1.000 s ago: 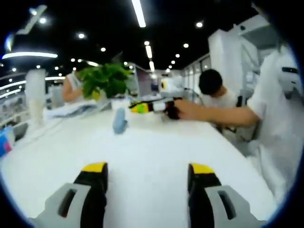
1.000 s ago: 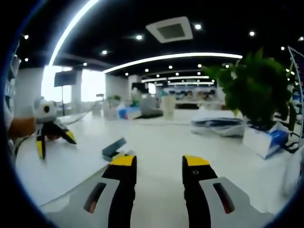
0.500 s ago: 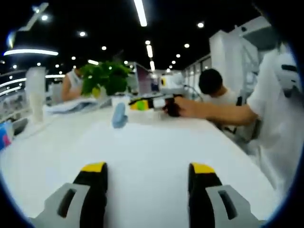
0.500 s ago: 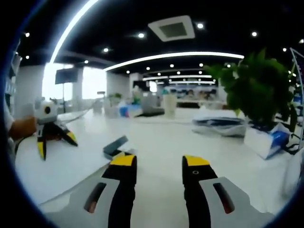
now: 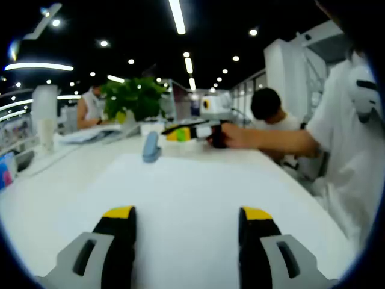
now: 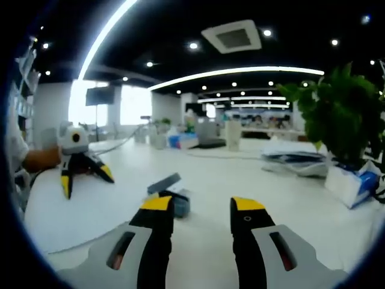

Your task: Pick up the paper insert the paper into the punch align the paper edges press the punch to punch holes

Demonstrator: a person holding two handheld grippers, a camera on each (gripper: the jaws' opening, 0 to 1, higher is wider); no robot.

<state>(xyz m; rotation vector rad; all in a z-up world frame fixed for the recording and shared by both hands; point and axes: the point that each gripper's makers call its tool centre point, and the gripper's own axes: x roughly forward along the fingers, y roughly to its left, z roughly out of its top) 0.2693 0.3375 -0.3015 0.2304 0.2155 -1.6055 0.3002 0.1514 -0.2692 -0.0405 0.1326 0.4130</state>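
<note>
Two grippers are being held low over a white worktop (image 5: 42, 180). The left gripper (image 5: 186, 214) is being kept wide open, with nothing between its fingers, just above a white sheet of paper (image 5: 180, 186) lying flat. The blue-grey punch (image 5: 150, 147) is sitting at the paper's far edge. The right gripper (image 6: 201, 208) is also being held open and empty, close beside the punch (image 6: 168, 192). A green plant (image 6: 343, 123) is standing near.

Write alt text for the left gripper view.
The open left hand-held gripper hovers over a white sheet of paper on a white table; beyond it stand a blue punch and the right hand-held gripper.
</note>
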